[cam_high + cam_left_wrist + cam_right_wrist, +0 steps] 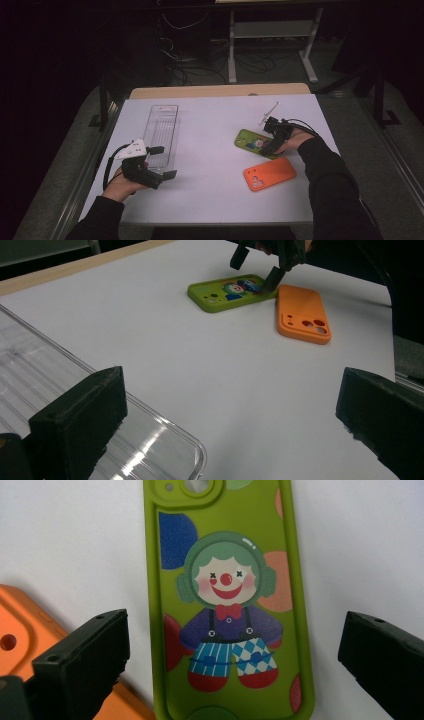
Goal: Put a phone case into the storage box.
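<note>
Right gripper (274,141): jaws spread wide, nothing clamped; poised over near end of green phone case (227,605), one jaw either side of it, apart from its edges in right gripper view. Green case: lies flat, back up, on white table top (215,175), right half; clown print w/ green hair, red nose, purple top, blue/white checked trousers; camera cutout at far end. Orange phone case (269,173): flat, back up, just beside green case, toward person's side; in left gripper view (301,313) corners of the two look touching, can't tell for sure. Left gripper (162,162): jaws wide apart, holding nothing, at near end of clear plastic tray (162,125); tray corner sits by its one jaw in left gripper view (165,450). Tray: long, ribbed base, left half of table, well apart from both cases.
</note>
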Demonstrator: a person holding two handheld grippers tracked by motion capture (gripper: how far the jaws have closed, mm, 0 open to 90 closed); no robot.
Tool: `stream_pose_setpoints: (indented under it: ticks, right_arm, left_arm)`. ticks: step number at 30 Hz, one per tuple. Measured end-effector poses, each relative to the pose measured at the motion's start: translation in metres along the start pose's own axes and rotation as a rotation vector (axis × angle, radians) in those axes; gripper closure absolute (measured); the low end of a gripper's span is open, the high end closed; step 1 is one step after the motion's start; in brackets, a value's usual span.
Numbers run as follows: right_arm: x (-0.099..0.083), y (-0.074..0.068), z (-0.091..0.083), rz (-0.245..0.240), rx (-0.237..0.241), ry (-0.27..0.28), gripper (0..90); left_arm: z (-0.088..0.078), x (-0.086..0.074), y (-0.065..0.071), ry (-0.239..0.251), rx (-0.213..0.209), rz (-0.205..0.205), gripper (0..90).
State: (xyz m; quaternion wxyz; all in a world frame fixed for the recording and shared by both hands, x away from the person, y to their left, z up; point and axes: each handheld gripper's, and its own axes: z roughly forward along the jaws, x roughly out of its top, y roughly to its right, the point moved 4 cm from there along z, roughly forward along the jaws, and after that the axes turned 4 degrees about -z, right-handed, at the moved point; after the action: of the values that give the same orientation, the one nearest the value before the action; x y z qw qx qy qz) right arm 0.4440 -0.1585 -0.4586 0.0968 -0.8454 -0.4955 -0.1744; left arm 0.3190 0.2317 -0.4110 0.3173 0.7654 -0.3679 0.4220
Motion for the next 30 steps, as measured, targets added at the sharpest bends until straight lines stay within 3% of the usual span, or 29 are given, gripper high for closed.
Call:
stream_pose_setpoints:
  ticks: [11, 21, 30]
  right_arm:
    - [0.002, -0.003, 0.007, -0.023, -0.007, -0.030, 0.0]
    - [-0.002, -0.005, 0.013, -0.046, 0.002, -0.076, 6.7]
    - [-0.003, -0.002, 0.011, -0.042, 0.018, -0.065, 13.6]
  left_arm:
    - [0.000, 0.000, 0.000, -0.003, -0.002, 0.003, 0.0]
    - [0.000, 0.000, 0.001, 0.000, -0.003, 0.000, 0.0]
    - [0.000, 0.000, 0.001, 0.001, -0.003, 0.000, 0.0]
